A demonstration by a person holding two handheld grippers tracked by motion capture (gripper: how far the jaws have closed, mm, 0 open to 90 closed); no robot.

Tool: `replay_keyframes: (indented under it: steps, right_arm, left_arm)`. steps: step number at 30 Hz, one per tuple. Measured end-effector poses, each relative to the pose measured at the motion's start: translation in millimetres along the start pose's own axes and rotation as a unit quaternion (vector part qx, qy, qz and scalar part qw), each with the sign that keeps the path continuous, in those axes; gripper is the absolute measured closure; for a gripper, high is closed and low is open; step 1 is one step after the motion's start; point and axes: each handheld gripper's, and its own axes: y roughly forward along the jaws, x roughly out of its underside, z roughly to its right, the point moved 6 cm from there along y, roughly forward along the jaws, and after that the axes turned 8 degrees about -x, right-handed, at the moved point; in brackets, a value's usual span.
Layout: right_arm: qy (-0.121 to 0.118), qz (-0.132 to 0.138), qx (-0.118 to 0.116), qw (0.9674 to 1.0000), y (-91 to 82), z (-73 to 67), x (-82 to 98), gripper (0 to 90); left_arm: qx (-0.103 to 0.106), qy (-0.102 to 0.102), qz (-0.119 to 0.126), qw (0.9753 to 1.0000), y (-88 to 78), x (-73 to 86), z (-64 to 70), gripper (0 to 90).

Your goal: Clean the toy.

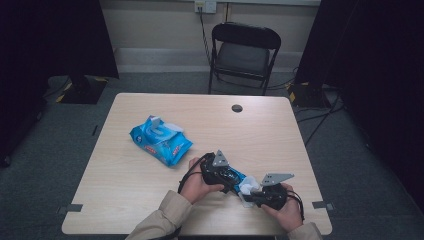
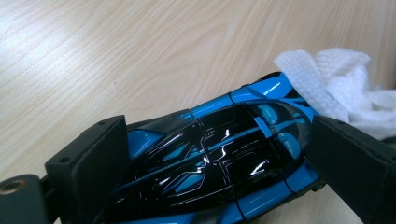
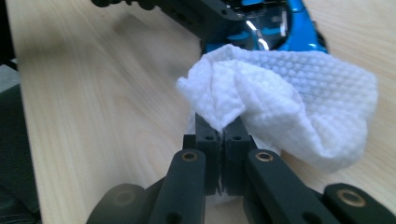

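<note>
A blue and black toy car [image 2: 224, 158] lies between the jaws of my left gripper [image 2: 219, 161], whose pads press its two sides. In the high view the left gripper [image 1: 231, 176] sits near the table's front edge, with the car [image 1: 239, 176] poking out to its right. My right gripper [image 3: 219, 133] is shut on a crumpled white wipe [image 3: 285, 98], which rests against one end of the car [image 3: 275, 28]. From above, the right gripper [image 1: 252, 195] and the wipe [image 1: 247, 188] lie just right of the left gripper.
A blue pack of wipes [image 1: 161, 140] with its flap raised lies left of centre on the wooden table [image 1: 125, 190]. A round cable hole [image 1: 237, 108] is near the far edge. A black folding chair [image 1: 243, 55] stands behind the table.
</note>
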Motion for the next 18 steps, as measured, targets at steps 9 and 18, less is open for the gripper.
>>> replay_keyframes:
  steps: [9, 18]
  right_arm:
    - [-0.009, 0.002, -0.013, 0.9999, 8.3, -6.8, -3.1, 88.0]
    - [-0.012, 0.015, -0.043, 0.9989, 9.7, -14.5, -10.9, 87.8]
  left_arm:
    - [-0.001, 0.001, -0.003, 1.0, -0.2, -0.1, -0.2, 5.5]
    - [0.0, -0.001, -0.001, 1.0, -0.1, -0.1, -0.1, 5.5]
